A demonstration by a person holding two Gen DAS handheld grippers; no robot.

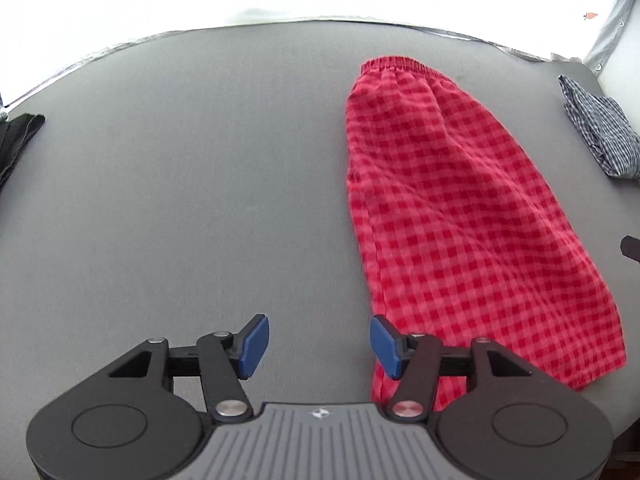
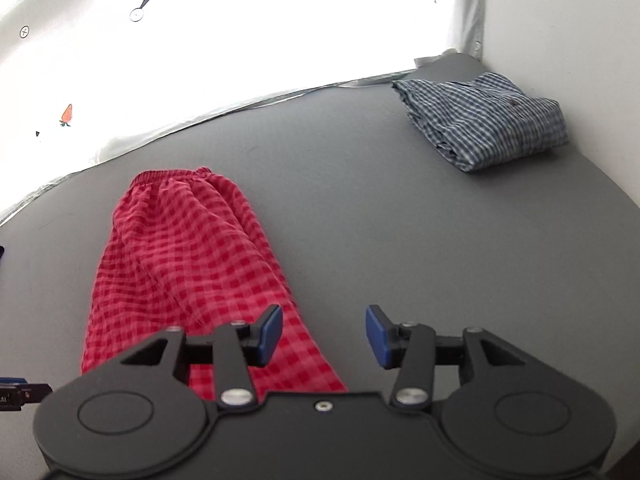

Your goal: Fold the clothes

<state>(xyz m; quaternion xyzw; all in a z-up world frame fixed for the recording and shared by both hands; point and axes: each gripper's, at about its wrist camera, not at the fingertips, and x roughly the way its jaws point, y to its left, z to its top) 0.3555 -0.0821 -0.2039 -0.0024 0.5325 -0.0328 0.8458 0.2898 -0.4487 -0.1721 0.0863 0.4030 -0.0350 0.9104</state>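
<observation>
Both claws, left claw [image 1: 319, 346] and right claw [image 2: 324, 340], are wide apart, holding nothing. The long red checked cloth [image 1: 452, 216] could bunch up if only one grabs its bottom edge.

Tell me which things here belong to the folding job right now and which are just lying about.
In the job:
- red checked garment, laid out long, waistband at the far end
- left gripper, jaws open
- right gripper, jaws open

Lying about:
- blue checked garment, already folded, far right corner
- black cloth, left edge

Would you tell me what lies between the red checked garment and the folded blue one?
Only bare grey surface separates the red checked garment from the folded blue garment, per the right wrist view.
</observation>
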